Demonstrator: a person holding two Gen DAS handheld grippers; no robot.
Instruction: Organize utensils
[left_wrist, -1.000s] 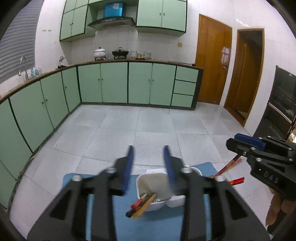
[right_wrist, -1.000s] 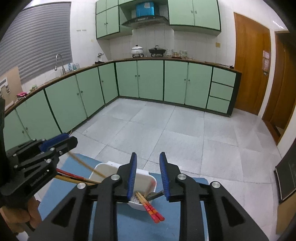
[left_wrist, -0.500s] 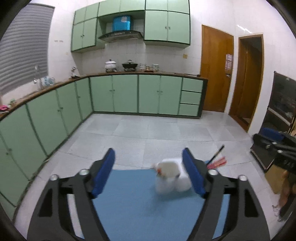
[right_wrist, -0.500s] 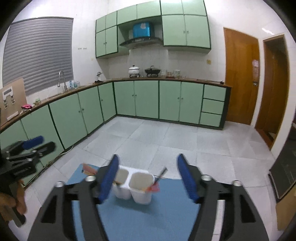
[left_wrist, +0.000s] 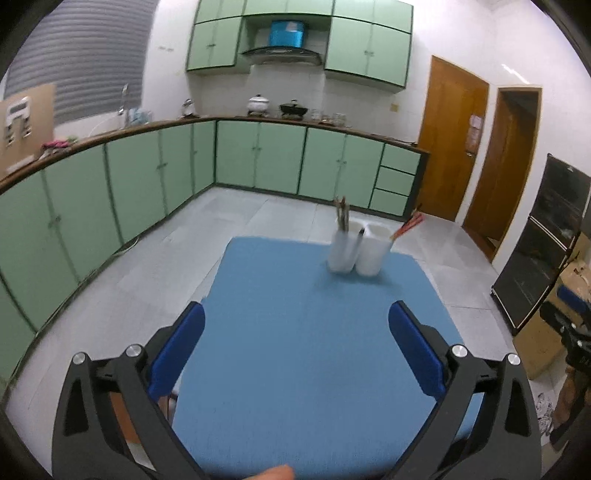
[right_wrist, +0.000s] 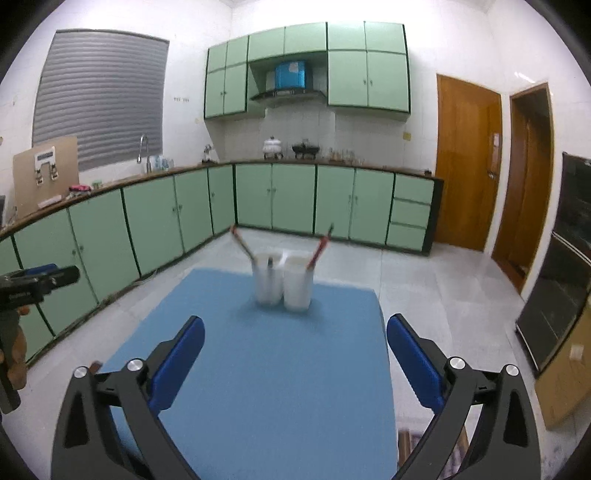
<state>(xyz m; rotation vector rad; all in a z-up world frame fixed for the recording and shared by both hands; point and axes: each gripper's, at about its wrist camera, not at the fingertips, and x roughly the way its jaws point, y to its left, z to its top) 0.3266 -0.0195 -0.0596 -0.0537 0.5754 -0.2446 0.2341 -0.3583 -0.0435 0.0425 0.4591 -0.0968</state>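
The left gripper (left_wrist: 295, 343) hung over the near part of the blue surface (left_wrist: 295, 369), its jaws opening and already spread wide, with nothing between them but bare blue cloth. The right gripper (right_wrist: 295, 350) matched it: jaws opening, wide apart, holding nothing.

The utensil holder (right_wrist: 283, 284), a white double cup, stood upright near the far edge of the surface, well apart from both grippers. In the right wrist view, a pair of chopsticks (right_wrist: 242, 242) leaned out of the left cup toward the left, and red chopsticks (right_wrist: 320, 247) leaned out of the right cup toward the right. A dark utensil (right_wrist: 270, 263) just showed at the rim of the left cup; what kind it was could not be told through the blur.

In the left wrist view the right gripper showed at the right edge, and a fingertip (left_wrist: 271, 472) showed at the bottom edge. Green cabinets (right_wrist: 273, 199) lined the far wall.
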